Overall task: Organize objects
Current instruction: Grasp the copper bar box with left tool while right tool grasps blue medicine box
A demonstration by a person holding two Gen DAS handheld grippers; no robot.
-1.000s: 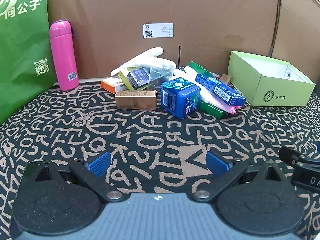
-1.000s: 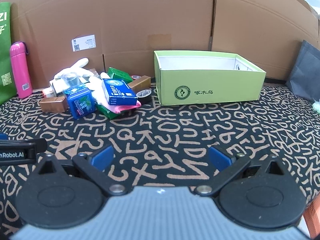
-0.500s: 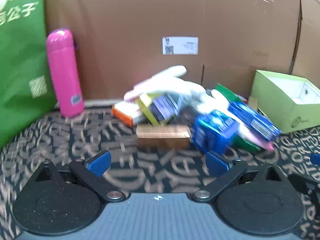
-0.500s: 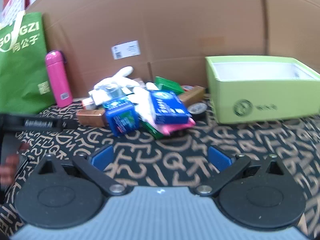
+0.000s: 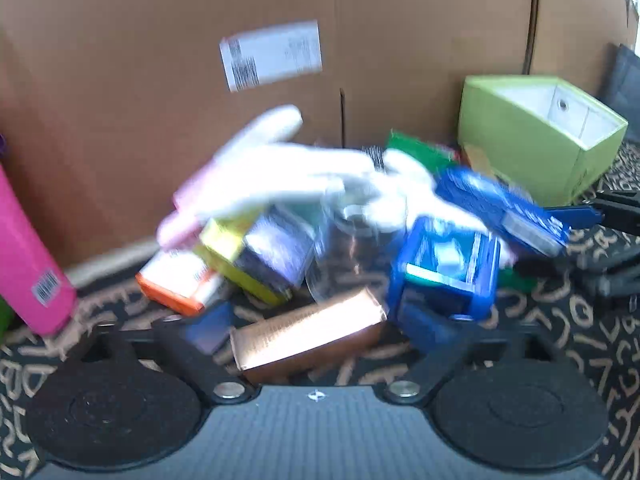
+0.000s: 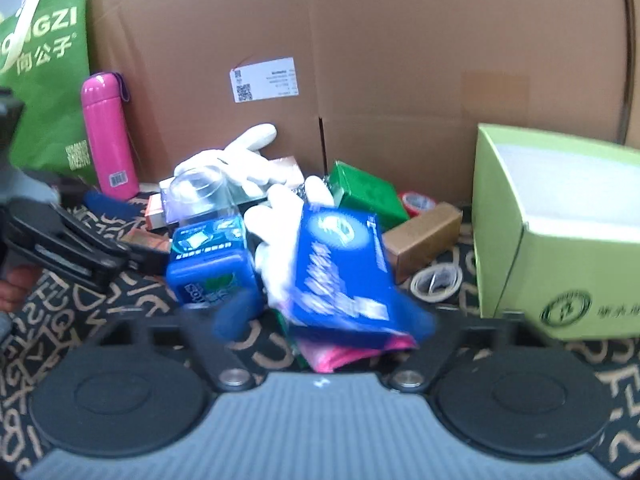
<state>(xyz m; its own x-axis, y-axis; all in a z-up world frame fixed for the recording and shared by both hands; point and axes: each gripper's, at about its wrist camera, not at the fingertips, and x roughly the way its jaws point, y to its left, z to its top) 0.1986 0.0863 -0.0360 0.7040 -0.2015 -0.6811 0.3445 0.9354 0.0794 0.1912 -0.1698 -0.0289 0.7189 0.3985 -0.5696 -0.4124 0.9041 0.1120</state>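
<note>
A pile of small items lies on the letter-patterned cloth before a cardboard wall. My left gripper (image 5: 316,332) is open, its blue pads either side of a copper box (image 5: 308,330), with a blue gum tub (image 5: 444,272) at its right pad. My right gripper (image 6: 324,318) is open around the near end of a flat blue box (image 6: 340,268) lying on a pink item (image 6: 340,354). White gloves (image 6: 248,160), a clear cup (image 6: 200,196), a green box (image 6: 364,194) and the gum tub (image 6: 212,264) are in the pile. Both views are blurred.
An open light-green box (image 6: 560,232) stands at the right. A pink bottle (image 6: 108,136) and a green bag (image 6: 44,80) stand at the left. Tape rolls (image 6: 436,280) and a brown box (image 6: 424,236) lie between pile and green box. The left gripper shows at the right view's left edge (image 6: 64,240).
Both grippers have moved forward into the pile. The left now straddles the copper box and the right straddles the flat blue box. Both stayed open.
</note>
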